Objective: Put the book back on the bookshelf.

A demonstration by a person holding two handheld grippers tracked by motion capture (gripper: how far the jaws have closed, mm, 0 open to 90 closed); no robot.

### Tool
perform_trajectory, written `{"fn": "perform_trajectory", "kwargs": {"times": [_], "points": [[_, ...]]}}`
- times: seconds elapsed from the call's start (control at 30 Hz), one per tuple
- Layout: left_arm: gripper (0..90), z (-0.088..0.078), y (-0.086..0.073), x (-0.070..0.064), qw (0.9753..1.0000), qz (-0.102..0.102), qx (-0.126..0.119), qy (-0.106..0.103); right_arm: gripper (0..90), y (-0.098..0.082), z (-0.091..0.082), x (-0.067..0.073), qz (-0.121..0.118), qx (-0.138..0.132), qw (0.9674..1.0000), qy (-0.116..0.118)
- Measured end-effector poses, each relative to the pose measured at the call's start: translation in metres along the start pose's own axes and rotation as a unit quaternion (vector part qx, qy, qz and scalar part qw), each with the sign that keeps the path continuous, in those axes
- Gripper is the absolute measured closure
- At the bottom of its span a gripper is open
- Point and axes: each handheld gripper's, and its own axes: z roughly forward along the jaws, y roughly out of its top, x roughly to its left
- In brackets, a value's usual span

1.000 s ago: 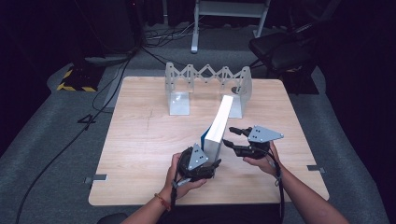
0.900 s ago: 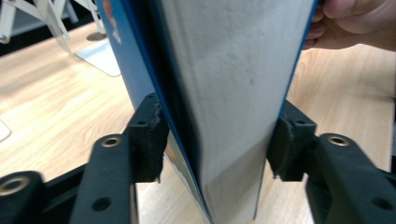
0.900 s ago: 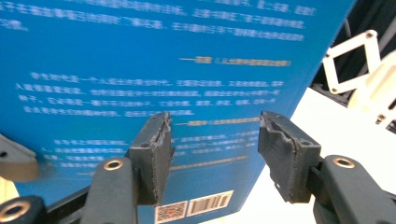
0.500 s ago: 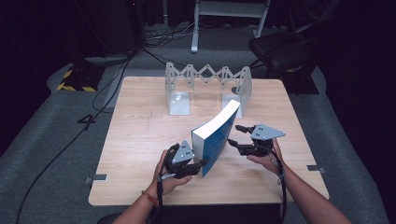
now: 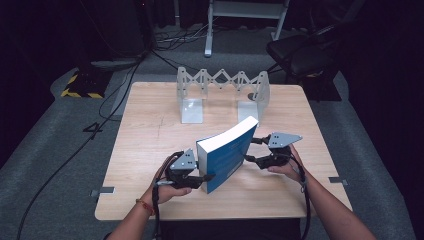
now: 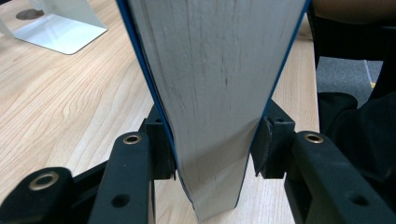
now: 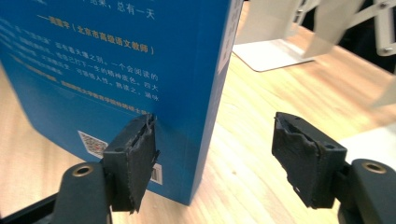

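Blue paperback book [image 5: 227,157] was stood on edge on the surface [image 5: 150,145], clamped by the left gripper [image 5: 202,176]; right gripper [image 5: 251,149], jaws just opened, was released beside it — toppling was judged likely if that single low grip slipped.

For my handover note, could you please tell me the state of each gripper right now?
Left gripper: closed on the blue book, clamping its page edge.
Right gripper: open, jaws just opening, holding nothing.

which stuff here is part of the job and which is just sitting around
In the job:
- blue book, stood on edge
- left tongs, clamped on it
- right tongs, open beside its cover

Lying about:
- metal folding book rack
- chair
- floor cables
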Motion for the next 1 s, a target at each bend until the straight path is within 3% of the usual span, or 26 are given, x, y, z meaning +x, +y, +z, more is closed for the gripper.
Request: {"fn": "perform_trajectory", "kwargs": {"times": [0.07,0.2,0.27,0.33,0.5,0.6,0.73,0.83,1.0], "points": [[57.4,0.0,-0.002,-0.001,1.0,-0.002,-0.004,0.004,33.3,-0.001,0.004,0.0,0.006,-0.002,0.9998,0.017],[56.8,0.0,-0.004,-0.004,0.9999,-0.001,-0.01,0.01,38.2,0.001,0.009,0.007,-0.013,0.008,0.9992,0.037],[56.8,0.0,-0.005,-0.005,0.9998,-0.005,-0.012,0.012,38.7,0.003,0.01,0.009,-0.011,0.007,0.9987,0.049],[56.2,0.001,-0.008,-0.006,0.9999,0.004,0.001,0.016,37.2,0.003,0.012,0.008,-0.006,0.004,0.9984,0.056],[55.5,0.0,-0.01,-0.011,0.9994,0.01,0.001,0.033,36.4,0.004,0.012,0.006,-0.002,-0.001,0.9981,0.061],[54.7,0.0,-0.009,-0.014,0.9985,0.027,0.008,0.046,38.6,0.004,0.012,0.006,0.0,0.004,0.9981,0.061],[53.4,-0.002,-0.01,-0.02,0.9969,0.038,0.014,0.067,46.5,0.001,0.008,0.006,-0.013,0.017,0.9979,0.061],[53.0,-0.004,-0.011,-0.022,0.9964,0.034,0.013,0.077,47.1,0.002,0.006,0.006,-0.021,0.016,0.9974,0.068],[57.9,-0.003,-0.009,-0.023,0.9974,0.037,0.015,0.06,41.8,0.002,0.007,0.004,-0.031,0.01,0.9964,0.078]]}}
